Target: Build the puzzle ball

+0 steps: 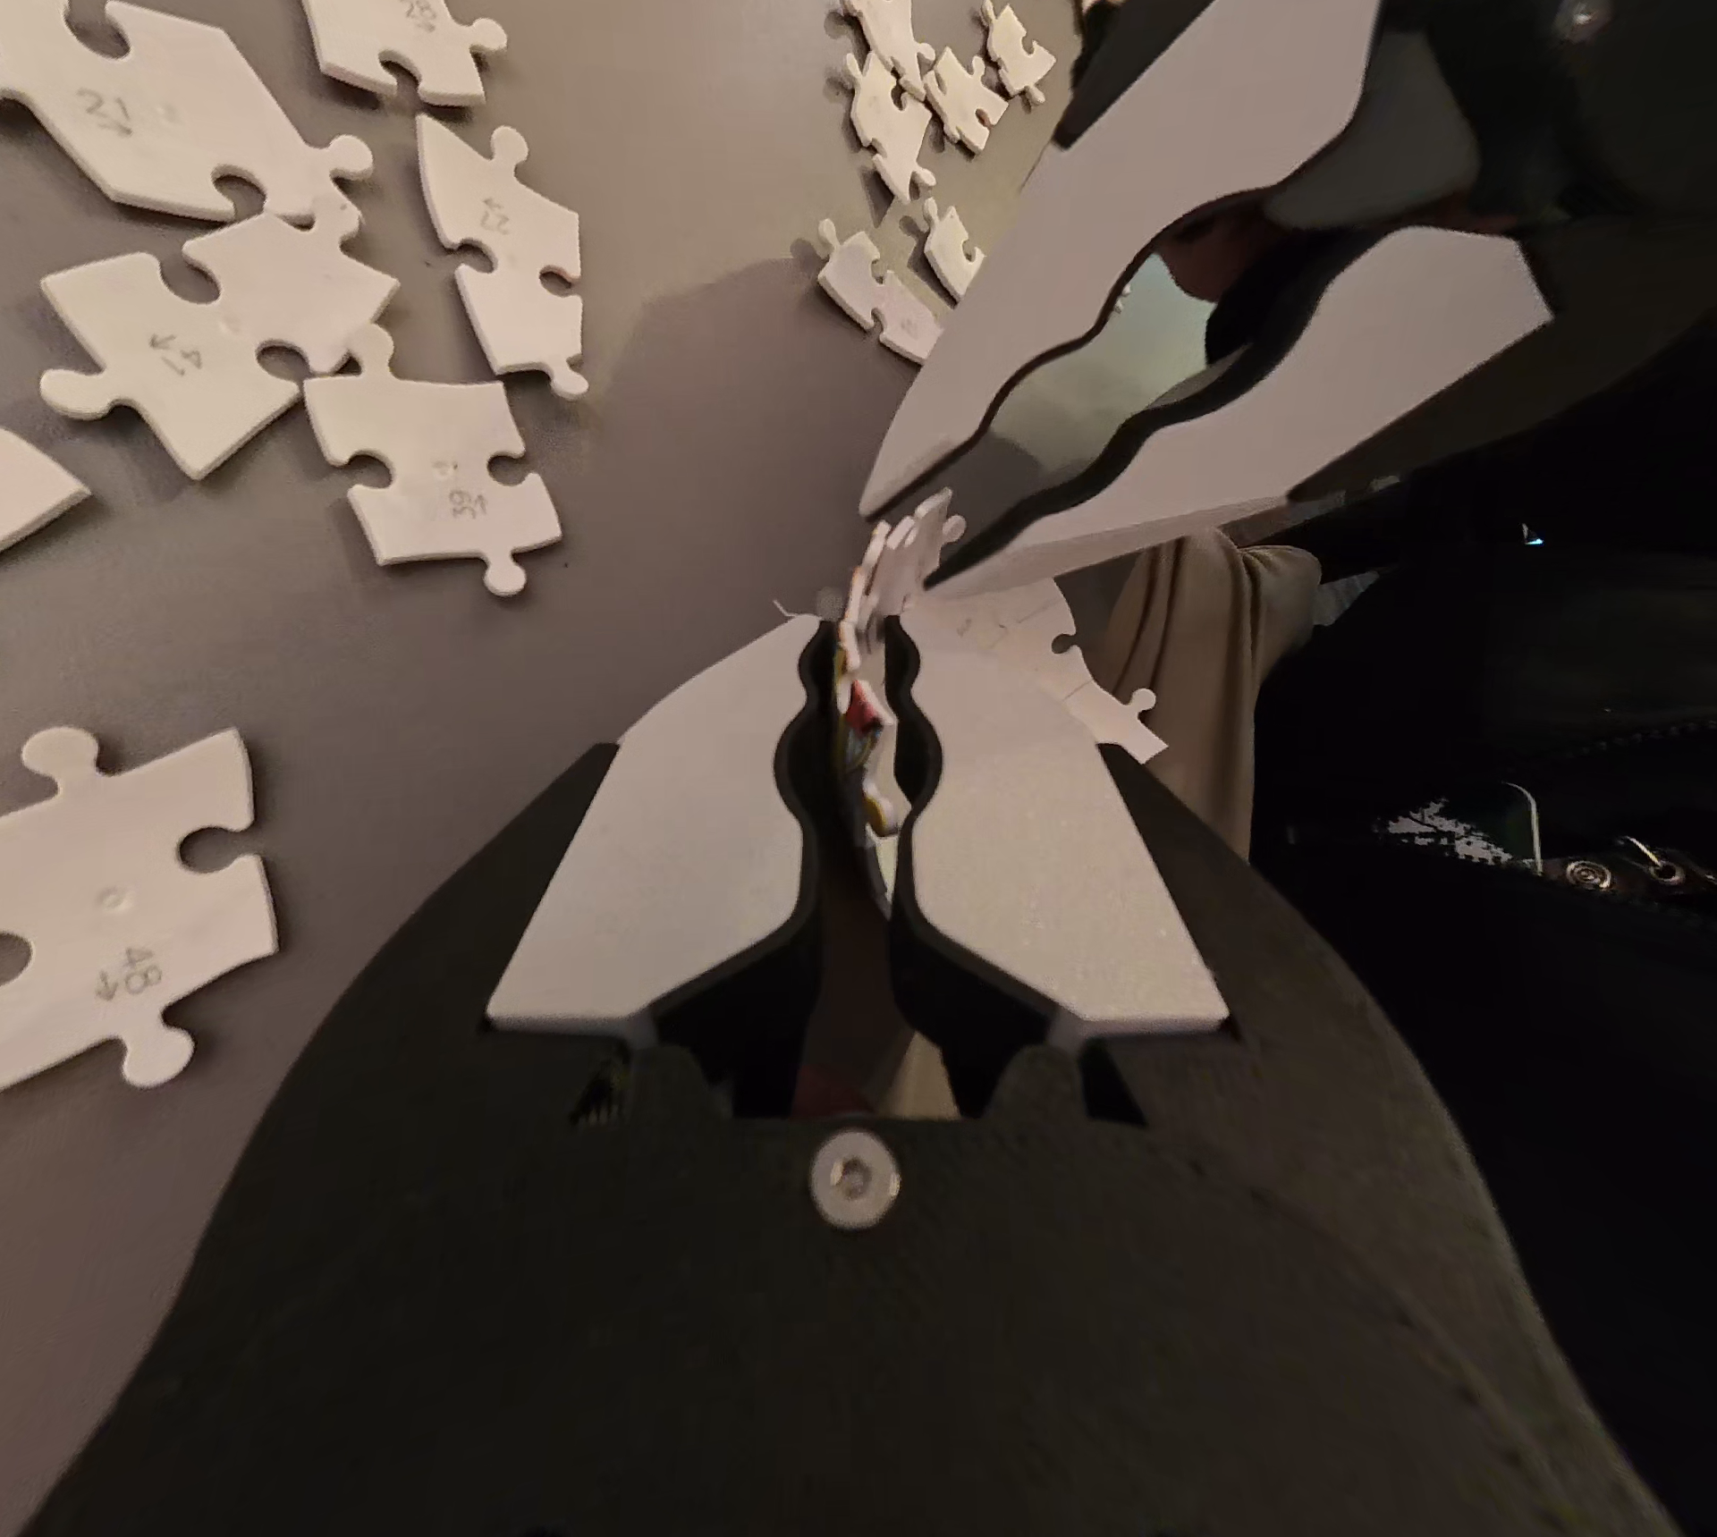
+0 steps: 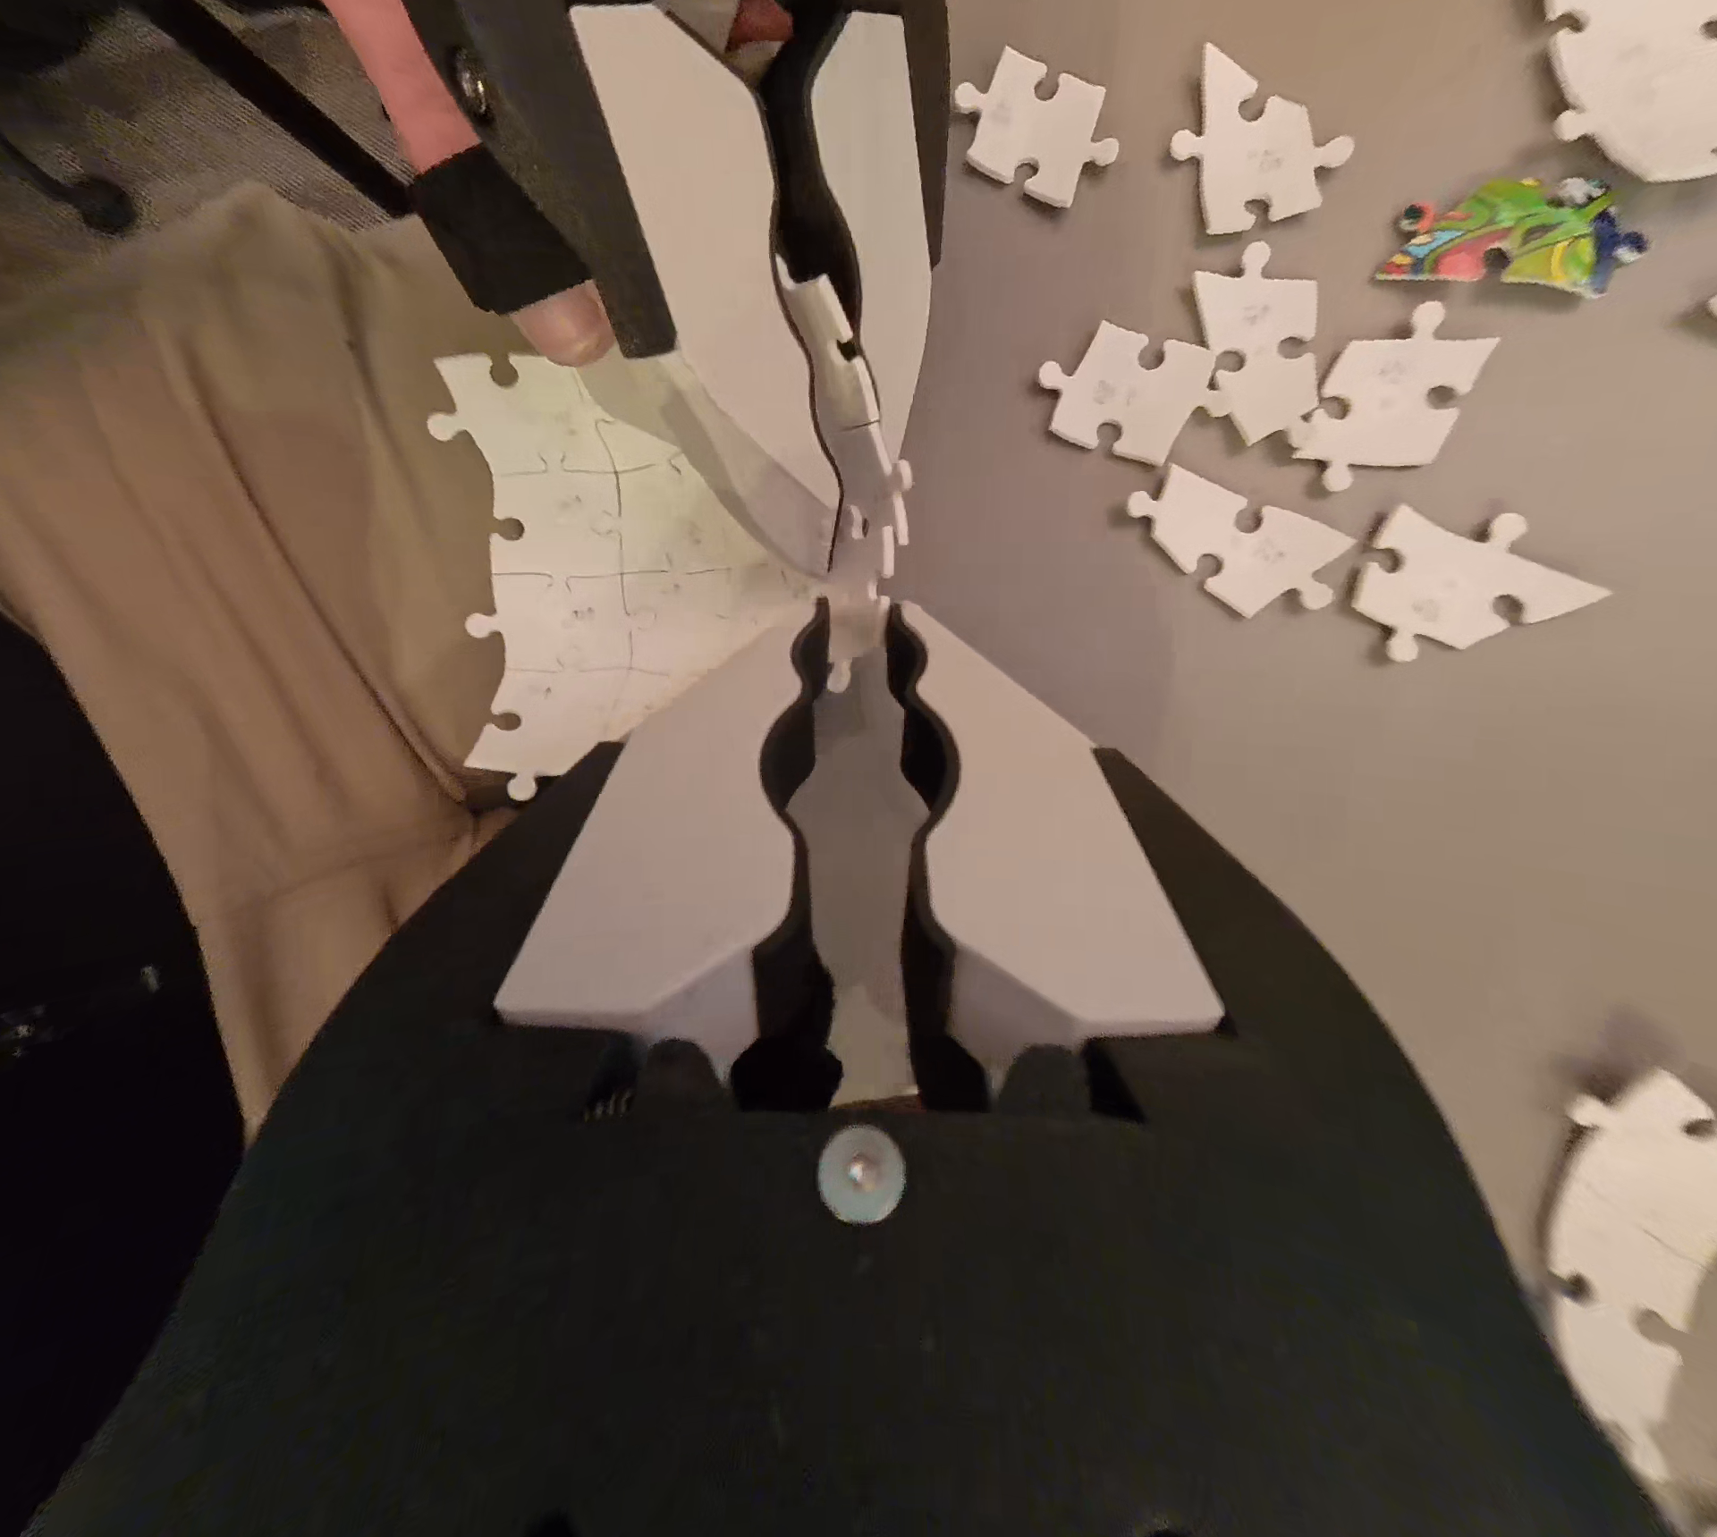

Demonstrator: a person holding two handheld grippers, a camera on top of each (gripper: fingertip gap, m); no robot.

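My left tongs (image 1: 855,638) clenched on the joined puzzle section (image 2: 595,545), held past the table (image 1: 669,238) edge | my right tongs (image 2: 855,619) clenched on a single piece (image 2: 859,605) at its rim | loose pieces (image 1: 437,461) at 10 o'clock, bare grey between.

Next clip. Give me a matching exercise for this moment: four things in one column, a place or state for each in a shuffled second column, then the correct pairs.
Things
1. left hand-held gripper
2. right hand-held gripper
3. colourful puzzle piece
4. assembled curved section

Places or states
A. lies printed side up on the grey table
B. shut on a strip of joined pieces, seen edge-on
C. held up off the table, white back side showing
D. shut on a single white piece at its tips

Pairs: 1-B, 2-D, 3-A, 4-C
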